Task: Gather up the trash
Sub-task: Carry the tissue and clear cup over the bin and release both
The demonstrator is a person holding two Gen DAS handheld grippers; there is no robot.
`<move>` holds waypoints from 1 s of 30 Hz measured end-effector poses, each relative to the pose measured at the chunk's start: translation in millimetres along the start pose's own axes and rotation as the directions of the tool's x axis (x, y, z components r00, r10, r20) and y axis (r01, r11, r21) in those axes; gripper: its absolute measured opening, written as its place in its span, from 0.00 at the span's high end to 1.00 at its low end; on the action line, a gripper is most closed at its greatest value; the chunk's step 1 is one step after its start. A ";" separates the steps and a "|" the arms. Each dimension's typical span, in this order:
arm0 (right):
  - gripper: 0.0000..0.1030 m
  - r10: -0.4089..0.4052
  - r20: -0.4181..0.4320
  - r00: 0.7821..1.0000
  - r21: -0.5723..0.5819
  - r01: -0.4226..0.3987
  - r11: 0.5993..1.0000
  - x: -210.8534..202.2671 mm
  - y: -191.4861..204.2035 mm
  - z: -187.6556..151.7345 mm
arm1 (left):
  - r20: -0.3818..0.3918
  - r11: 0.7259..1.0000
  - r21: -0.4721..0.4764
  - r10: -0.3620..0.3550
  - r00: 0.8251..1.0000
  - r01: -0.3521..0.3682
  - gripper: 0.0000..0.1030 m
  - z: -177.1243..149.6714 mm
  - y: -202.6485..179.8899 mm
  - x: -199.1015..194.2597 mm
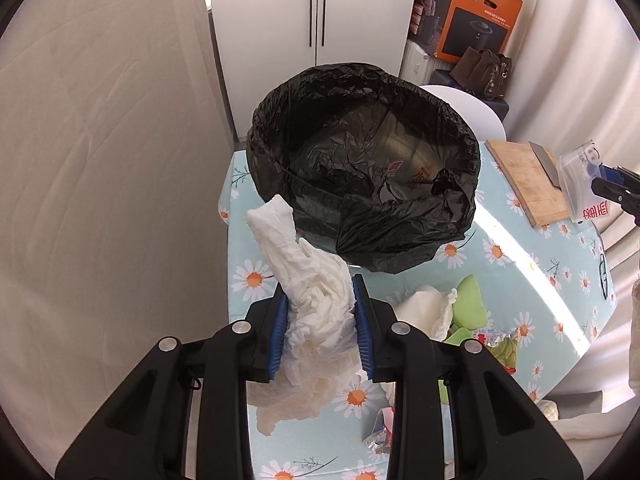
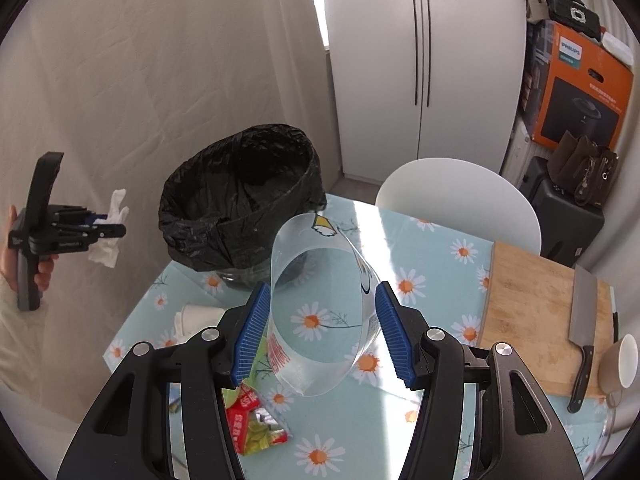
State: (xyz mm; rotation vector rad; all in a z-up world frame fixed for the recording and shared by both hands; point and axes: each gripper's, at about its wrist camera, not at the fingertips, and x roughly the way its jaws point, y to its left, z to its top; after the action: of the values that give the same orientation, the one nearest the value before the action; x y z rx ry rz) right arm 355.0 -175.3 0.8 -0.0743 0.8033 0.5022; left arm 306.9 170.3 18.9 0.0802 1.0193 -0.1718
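A crumpled white tissue (image 1: 320, 300) is gripped between the left gripper (image 1: 321, 322) fingers, its long axis pointing forward toward the black-lined bin (image 1: 364, 168) just ahead on the desk (image 1: 520, 280). A clear plastic strip (image 2: 320, 312) is held by the right gripper (image 2: 322, 332), farther from the bin.

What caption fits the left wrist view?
Left gripper holds crumpled tissue before the black-lined bin on a daisy tablecloth.

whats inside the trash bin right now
The bin holds only its black liner, loose and crumpled, with red print showing through it at the bottom. No trash is visible inside. The near inner wall is hidden by the rim.
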 end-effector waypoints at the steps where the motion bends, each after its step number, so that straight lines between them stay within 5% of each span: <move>1: 0.50 -0.006 -0.001 1.000 -0.003 0.006 1.000 1.9 2.5 3.7 | 0.002 1.000 0.020 -0.009 1.000 0.009 0.70 6.4 -0.4 0.7; 11: 0.49 0.047 0.035 0.998 -0.016 -0.046 0.999 13.6 37.0 48.5 | 0.085 0.964 0.248 -0.124 0.989 0.100 0.70 53.9 -18.8 -5.3; 23: 0.46 0.105 0.026 0.994 -0.077 -0.102 0.992 58.4 83.9 101.8 | 0.071 0.930 0.270 -0.278 0.958 0.250 0.68 89.9 -1.3 45.5; 24: 0.41 0.111 0.031 0.993 -0.065 -0.108 0.992 64.4 83.6 105.3 | 0.072 0.929 0.268 -0.282 0.957 0.253 0.62 92.1 0.3 49.5; 26: 0.27 0.082 0.062 0.995 -0.045 -0.079 0.996 74.2 82.0 111.7 | 0.109 0.937 0.258 -0.270 0.957 0.235 0.18 94.7 4.7 53.2; 27: 0.14 0.073 0.064 0.995 -0.027 -0.071 0.997 79.0 79.5 113.5 | 0.150 0.945 0.245 -0.259 0.954 0.218 0.10 94.9 8.1 51.9; 30: 0.15 0.040 0.088 0.995 0.024 -0.043 0.999 82.9 74.4 113.3 | 0.185 0.946 0.219 -0.280 0.942 0.238 0.06 92.2 19.7 52.1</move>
State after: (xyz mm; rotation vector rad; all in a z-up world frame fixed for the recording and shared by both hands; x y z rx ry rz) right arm 445.3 -48.0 30.6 -0.0118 0.7268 0.5309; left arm 414.5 170.7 22.4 0.1016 0.7919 -0.5129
